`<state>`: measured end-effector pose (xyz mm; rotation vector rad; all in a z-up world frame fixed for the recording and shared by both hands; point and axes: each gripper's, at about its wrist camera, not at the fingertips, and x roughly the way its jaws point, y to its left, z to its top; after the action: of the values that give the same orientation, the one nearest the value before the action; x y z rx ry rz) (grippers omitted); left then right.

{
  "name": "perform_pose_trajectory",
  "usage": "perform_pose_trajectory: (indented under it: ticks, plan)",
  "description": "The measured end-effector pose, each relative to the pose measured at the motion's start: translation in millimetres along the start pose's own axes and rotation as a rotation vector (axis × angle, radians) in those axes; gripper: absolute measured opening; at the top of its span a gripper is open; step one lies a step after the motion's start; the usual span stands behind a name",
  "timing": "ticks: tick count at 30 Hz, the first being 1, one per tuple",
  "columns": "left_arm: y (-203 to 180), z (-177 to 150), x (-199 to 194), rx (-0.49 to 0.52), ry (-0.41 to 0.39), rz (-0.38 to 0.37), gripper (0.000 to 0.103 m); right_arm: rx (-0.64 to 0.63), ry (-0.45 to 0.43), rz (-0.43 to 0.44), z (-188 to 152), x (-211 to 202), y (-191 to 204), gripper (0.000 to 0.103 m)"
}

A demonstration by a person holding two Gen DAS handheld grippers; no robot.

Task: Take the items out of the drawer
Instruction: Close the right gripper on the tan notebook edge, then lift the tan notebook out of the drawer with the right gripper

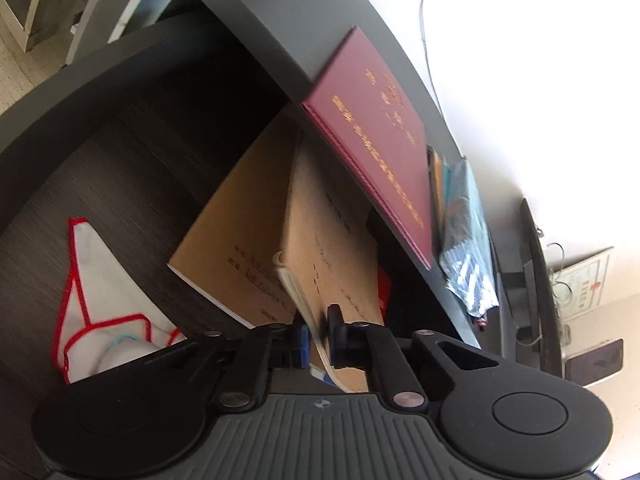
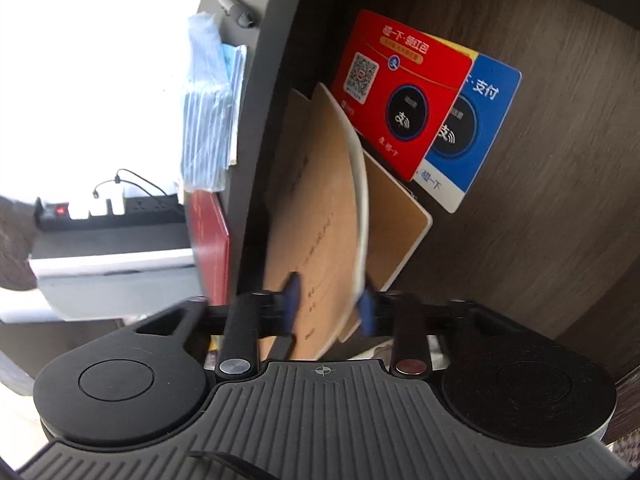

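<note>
left wrist view has the left gripper [image 1: 318, 338] pinched onto the near edge of a tan notebook [image 1: 332, 256] in the open drawer [image 1: 132, 152], with a second tan notebook [image 1: 236, 240] lying flat beside it. right wrist view shows the right gripper [image 2: 330, 306] part-open, its blue pads either side of the same raised notebook, whose long axis runs away from both claws. red card [image 2: 400, 92] and blue card [image 2: 476, 132] lie further in.
</note>
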<state>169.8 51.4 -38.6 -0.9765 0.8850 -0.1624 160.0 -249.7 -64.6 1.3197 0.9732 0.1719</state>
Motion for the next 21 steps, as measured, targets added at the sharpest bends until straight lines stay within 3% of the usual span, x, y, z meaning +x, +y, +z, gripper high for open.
perform_pose_trajectory:
  ticks: [4, 6, 8, 16, 21]
  plan:
    - [-3, -1, -9, -0.019, -0.003, -0.023, 0.005, -0.024, -0.019, 0.011, -3, -1, 3, 0.044]
    - [-3, -11, -15, 0.013, -0.014, -0.007, 0.006, -0.074, -0.048, -0.008, -6, -4, 7, 0.017]
    - [-9, -14, -17, 0.065, -0.025, 0.017, 0.006, -0.163, -0.072, -0.045, -12, -7, 17, 0.014]
    - [-50, -37, -27, 0.352, -0.057, 0.109, 0.011, -0.499, -0.133, -0.195, -46, -32, 53, 0.012]
    - [-43, -56, -69, 0.432, -0.065, 0.109, 0.012, -0.65, -0.15, -0.247, -80, -61, 67, 0.013]
